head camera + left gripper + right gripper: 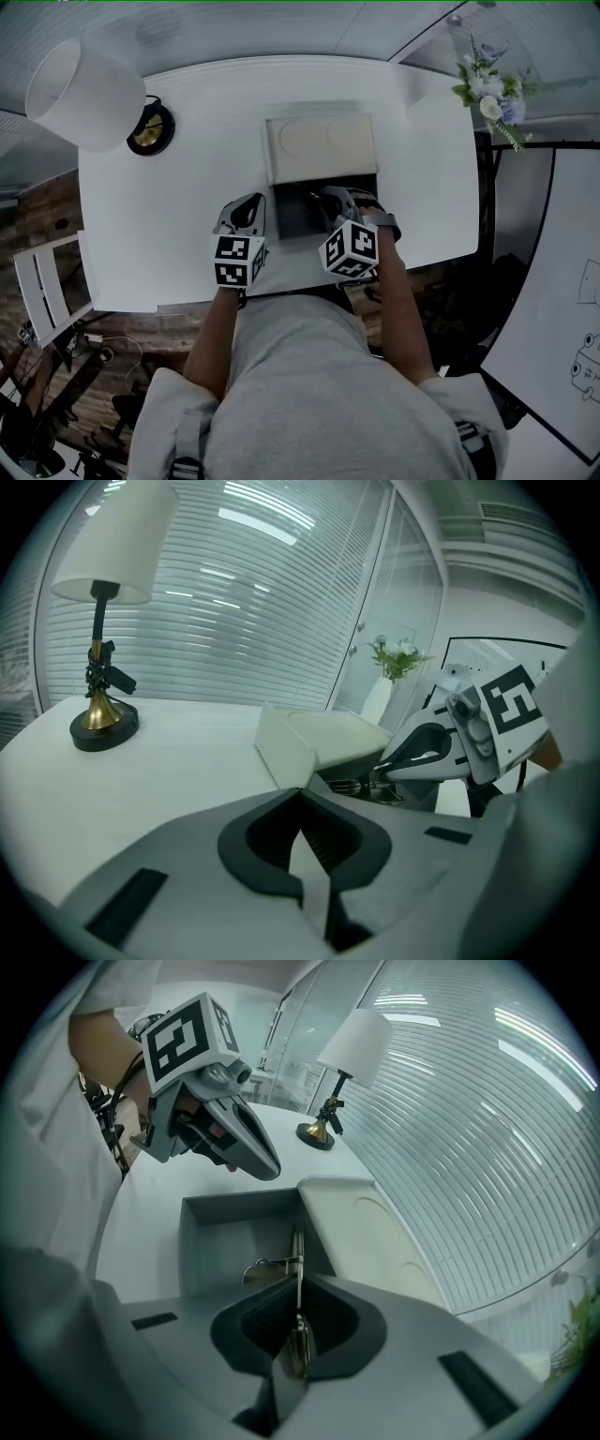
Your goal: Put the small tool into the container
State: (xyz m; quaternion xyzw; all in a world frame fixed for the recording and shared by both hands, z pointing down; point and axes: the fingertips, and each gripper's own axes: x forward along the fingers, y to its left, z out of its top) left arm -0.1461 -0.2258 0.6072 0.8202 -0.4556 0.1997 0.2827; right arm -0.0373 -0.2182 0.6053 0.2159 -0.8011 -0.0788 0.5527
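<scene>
My right gripper (298,1290) clamps the small tool (297,1252) over the open container (239,1207); I should lower it well inside before releasing. My left gripper (300,795), closed and empty, hangs just left.

— What colour is the container (298,214) ahead of the right gripper (330,202)?
— Dark grey, and the lid (321,141) beyond it is cream. The small tool (298,1274) is a brassy silver.
— And the gripper itself?
— Pale grey body, black pads (258,1326), a cube (349,251) of black-and-white square markers.
— Off to its left?
— A white table (187,216), and a lamp (80,94) with a white shade, brass stem and black base.
</scene>
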